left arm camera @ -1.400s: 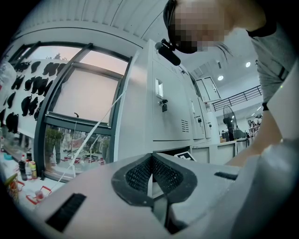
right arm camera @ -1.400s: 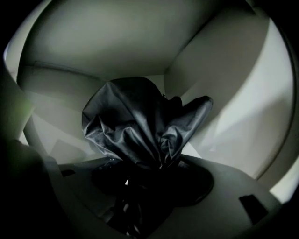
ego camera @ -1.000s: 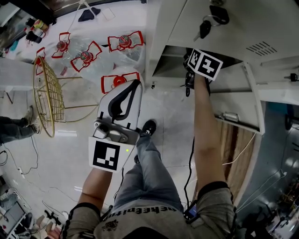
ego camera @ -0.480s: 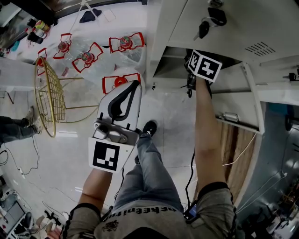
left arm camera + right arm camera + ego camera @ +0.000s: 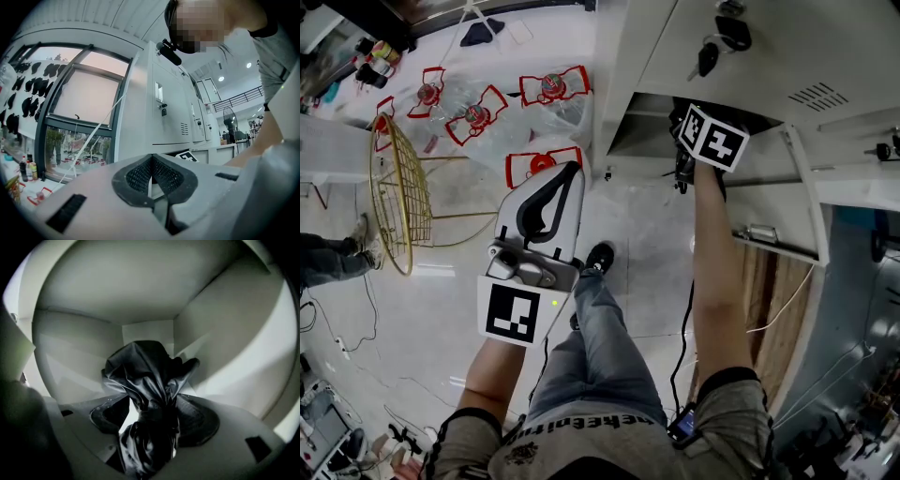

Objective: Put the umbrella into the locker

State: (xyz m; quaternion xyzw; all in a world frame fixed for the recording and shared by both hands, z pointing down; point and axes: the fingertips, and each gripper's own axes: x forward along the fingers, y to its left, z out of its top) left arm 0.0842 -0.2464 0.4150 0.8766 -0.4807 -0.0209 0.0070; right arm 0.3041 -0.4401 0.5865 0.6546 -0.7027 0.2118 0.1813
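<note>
A black folded umbrella (image 5: 145, 366) lies inside the pale locker compartment (image 5: 140, 282), its crumpled fabric reaching toward the back wall. My right gripper (image 5: 152, 404) is inside that compartment with the umbrella between its jaws. A bright gap shows beside the left pad (image 5: 110, 414), so the jaws stand open around it. In the head view only the right marker cube (image 5: 713, 137) shows at the locker opening (image 5: 647, 117). My left gripper (image 5: 565, 171) hangs over the floor, away from the locker, its pads (image 5: 140, 176) shut with nothing between them.
Keys (image 5: 712, 52) hang from the locker door above the opening. A gold wire frame (image 5: 394, 197) and several red-framed items (image 5: 548, 86) sit on the floor at left. The person's shoe (image 5: 598, 255) and leg are below. More lockers (image 5: 173, 108) stand beside a window.
The right marker cube has shifted only slightly at the locker opening. The left gripper has stayed where it was.
</note>
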